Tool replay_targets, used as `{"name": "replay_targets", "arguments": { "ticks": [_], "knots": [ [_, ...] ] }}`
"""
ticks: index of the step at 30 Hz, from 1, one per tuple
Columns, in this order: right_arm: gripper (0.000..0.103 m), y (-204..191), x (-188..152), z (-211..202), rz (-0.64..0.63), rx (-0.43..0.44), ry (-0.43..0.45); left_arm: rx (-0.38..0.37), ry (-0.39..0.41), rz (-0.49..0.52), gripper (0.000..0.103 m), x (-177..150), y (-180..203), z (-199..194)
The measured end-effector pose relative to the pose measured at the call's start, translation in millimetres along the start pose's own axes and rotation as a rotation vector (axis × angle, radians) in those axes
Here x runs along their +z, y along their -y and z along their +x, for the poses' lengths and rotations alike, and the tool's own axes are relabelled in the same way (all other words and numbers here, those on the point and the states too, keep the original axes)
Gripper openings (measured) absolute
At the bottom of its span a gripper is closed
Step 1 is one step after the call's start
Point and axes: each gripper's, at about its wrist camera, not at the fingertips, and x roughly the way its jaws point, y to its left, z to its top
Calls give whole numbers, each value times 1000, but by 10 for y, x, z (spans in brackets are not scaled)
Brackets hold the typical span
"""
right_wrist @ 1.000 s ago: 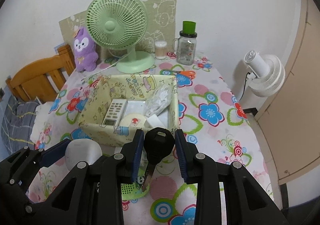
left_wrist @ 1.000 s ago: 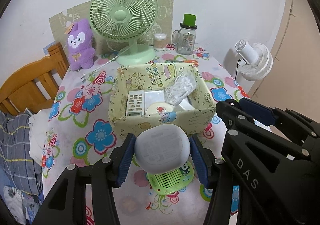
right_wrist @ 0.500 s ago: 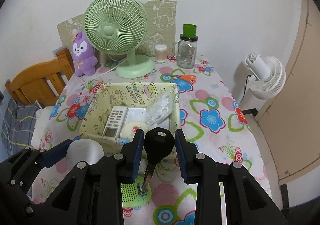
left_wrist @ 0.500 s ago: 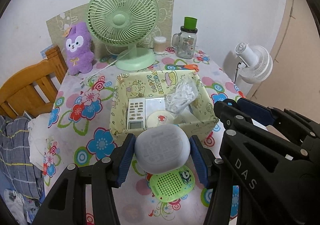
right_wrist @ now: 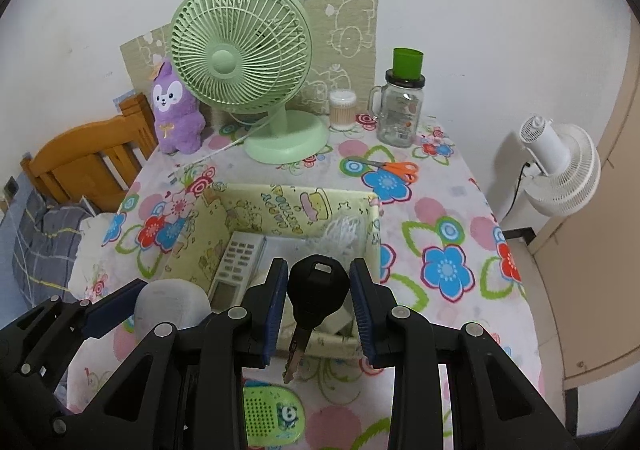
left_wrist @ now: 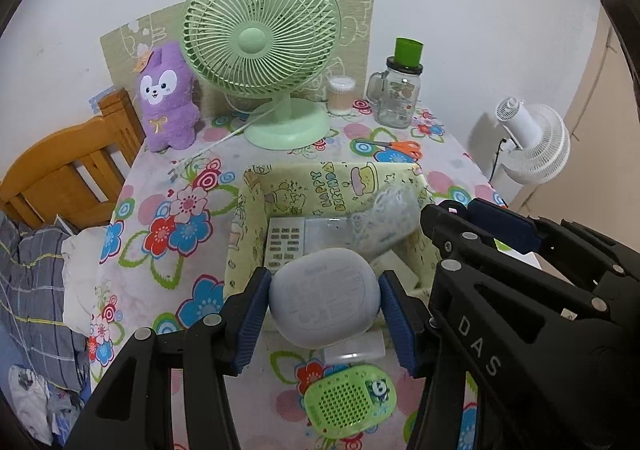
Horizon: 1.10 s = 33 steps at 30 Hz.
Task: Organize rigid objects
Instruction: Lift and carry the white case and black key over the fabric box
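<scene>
My left gripper [left_wrist: 322,312] is shut on a rounded white case [left_wrist: 324,300], held over the near wall of the yellow patterned box [left_wrist: 240,246]. My right gripper [right_wrist: 319,304] is shut on a black-headed key [right_wrist: 316,286] whose metal blade hangs down, just above the box's near right corner [right_wrist: 374,250]. Inside the box lie a white remote [right_wrist: 236,262], a flat white item and a clear bag of white bits [left_wrist: 386,217]. A green perforated gadget [left_wrist: 350,402] lies on the floral cloth in front of the box.
A green desk fan [left_wrist: 260,49], purple plush [left_wrist: 168,97], cotton-swab tub [left_wrist: 341,95] and glass mug jar [left_wrist: 396,93] stand along the back. Orange scissors [right_wrist: 390,167] lie behind the box. A wooden chair [left_wrist: 68,173] is at left, a white floor fan [right_wrist: 560,165] at right.
Both grippers moved forward over the table with their loads; the box now sits right under them, and the green gadget has slid lower in view.
</scene>
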Motion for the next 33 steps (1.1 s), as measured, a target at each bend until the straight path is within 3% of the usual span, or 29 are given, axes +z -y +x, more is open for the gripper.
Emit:
{"name": "replay_targets", "arguments": {
  "ticks": [18,33],
  "knots": [
    [35,132,426,591,-63,93,-35,79,-41,-59,57,399,40,468],
    [35,14,478,1055,-72,155,-98,106,-100,-101,57,449,-139,829]
  ]
}}
